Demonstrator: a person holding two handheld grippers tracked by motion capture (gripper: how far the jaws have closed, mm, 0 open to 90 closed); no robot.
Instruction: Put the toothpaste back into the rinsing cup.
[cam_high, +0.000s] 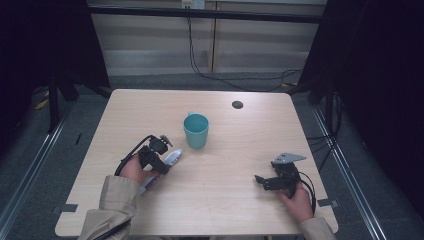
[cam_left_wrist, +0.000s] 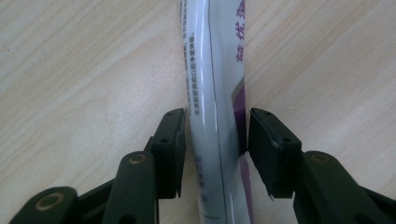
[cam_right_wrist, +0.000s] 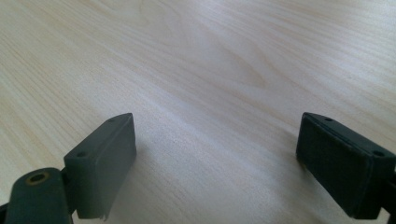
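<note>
A white tube (cam_left_wrist: 217, 93) is clamped flat on the worktop (cam_high: 225, 200) by the left tongs (cam_left_wrist: 217, 140); the right tongs (cam_right_wrist: 219, 158) are held wide open, empty, near the right edge.

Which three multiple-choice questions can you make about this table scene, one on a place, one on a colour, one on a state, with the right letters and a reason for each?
1. Where does the cup stand?
A. near the middle of the table
B. at the table's near right corner
C. on the floor

2. What colour is the cup?
A. red
B. teal
C. black

3. How do the fingers of the left gripper stand to the white tube?
A. far from it
B. one on each side of it
C. both on one side

Answers:
1 A, the high view shows it about mid-table.
2 B, its wall and inside are teal.
3 B, the left gripper view shows the tube lying between them; the right one touches it, and whether the left one does is unclear.
</note>
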